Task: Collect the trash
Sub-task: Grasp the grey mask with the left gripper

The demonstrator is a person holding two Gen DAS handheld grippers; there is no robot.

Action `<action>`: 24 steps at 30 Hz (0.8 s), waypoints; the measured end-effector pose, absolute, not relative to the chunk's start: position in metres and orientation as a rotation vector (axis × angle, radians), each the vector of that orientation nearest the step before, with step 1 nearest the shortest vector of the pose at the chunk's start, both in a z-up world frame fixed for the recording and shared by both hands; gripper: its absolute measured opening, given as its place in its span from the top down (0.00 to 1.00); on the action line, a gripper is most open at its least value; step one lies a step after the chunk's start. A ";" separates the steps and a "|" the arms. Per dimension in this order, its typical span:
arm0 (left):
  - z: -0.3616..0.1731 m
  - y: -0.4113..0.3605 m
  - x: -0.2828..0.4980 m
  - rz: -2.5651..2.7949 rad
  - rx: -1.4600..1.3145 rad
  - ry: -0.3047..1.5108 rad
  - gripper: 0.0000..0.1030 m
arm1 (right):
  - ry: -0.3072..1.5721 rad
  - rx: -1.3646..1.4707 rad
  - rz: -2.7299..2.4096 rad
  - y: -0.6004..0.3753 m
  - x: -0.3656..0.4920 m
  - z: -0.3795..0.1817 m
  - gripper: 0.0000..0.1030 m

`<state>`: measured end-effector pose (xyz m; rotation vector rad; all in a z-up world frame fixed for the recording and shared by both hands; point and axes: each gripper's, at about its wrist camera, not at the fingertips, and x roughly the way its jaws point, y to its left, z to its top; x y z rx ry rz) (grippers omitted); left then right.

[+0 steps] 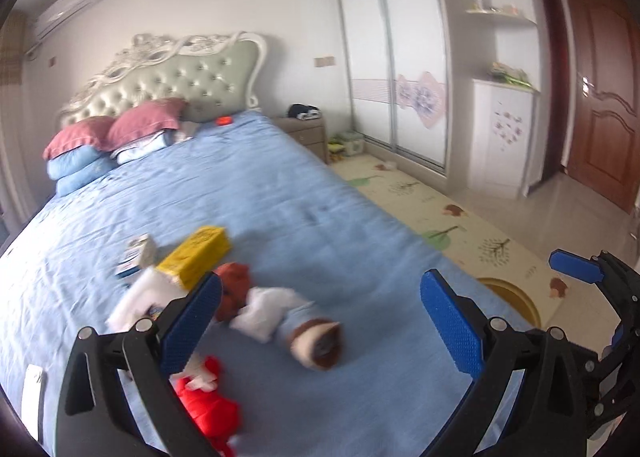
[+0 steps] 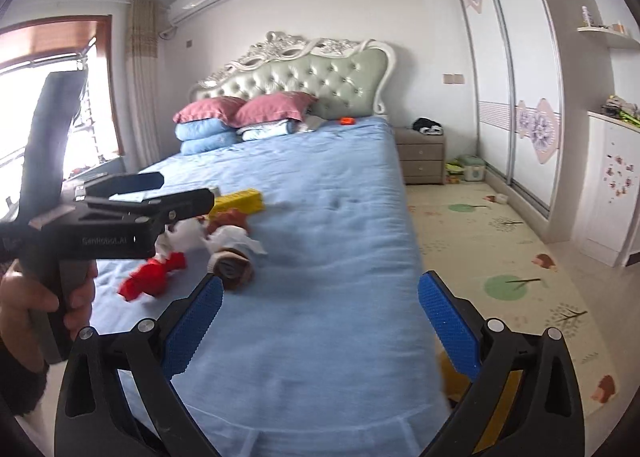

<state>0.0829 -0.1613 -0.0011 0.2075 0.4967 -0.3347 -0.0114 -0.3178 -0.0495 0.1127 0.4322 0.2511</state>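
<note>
Trash lies on the blue bed (image 1: 260, 193): a yellow box (image 1: 196, 255), a small white carton (image 1: 140, 251), white crumpled paper (image 1: 140, 297), a brown wrapper (image 1: 236, 283), a white and brown crumpled cup (image 1: 316, 341) and a red wrapper (image 1: 208, 401). My left gripper (image 1: 320, 317) is open and empty just above this pile. My right gripper (image 2: 320, 321) is open and empty over the bed's near right edge; its tip shows in the left wrist view (image 1: 576, 267). The right wrist view shows the left gripper (image 2: 160, 193) held by a hand, above the red wrapper (image 2: 154, 277), cup (image 2: 234, 265) and yellow box (image 2: 240, 201).
Pillows (image 1: 116, 137) lie at the padded headboard (image 1: 180, 73), with a small orange object (image 1: 224, 120) nearby. A nightstand (image 2: 420, 155) stands beside the bed. A patterned floor mat (image 2: 500, 241), a sliding wardrobe (image 1: 396, 57), a brown door (image 1: 600, 97) and a round yellow bin (image 1: 516, 297) are to the right.
</note>
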 end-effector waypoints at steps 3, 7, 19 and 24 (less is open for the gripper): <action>-0.003 -0.123 0.085 -0.286 0.165 0.495 0.04 | 0.426 0.107 0.299 -0.284 -0.008 -0.043 0.08; -0.013 -0.085 0.092 -0.237 0.098 0.529 0.04 | 0.430 0.077 0.331 -0.248 0.002 -0.041 0.08; -0.053 -0.025 0.136 -0.058 -0.115 0.644 0.04 | 0.458 0.107 0.413 -0.205 0.024 -0.046 0.08; -0.063 -0.023 0.147 -0.071 -0.142 0.688 0.21 | 0.466 0.125 0.399 -0.209 0.035 -0.048 0.08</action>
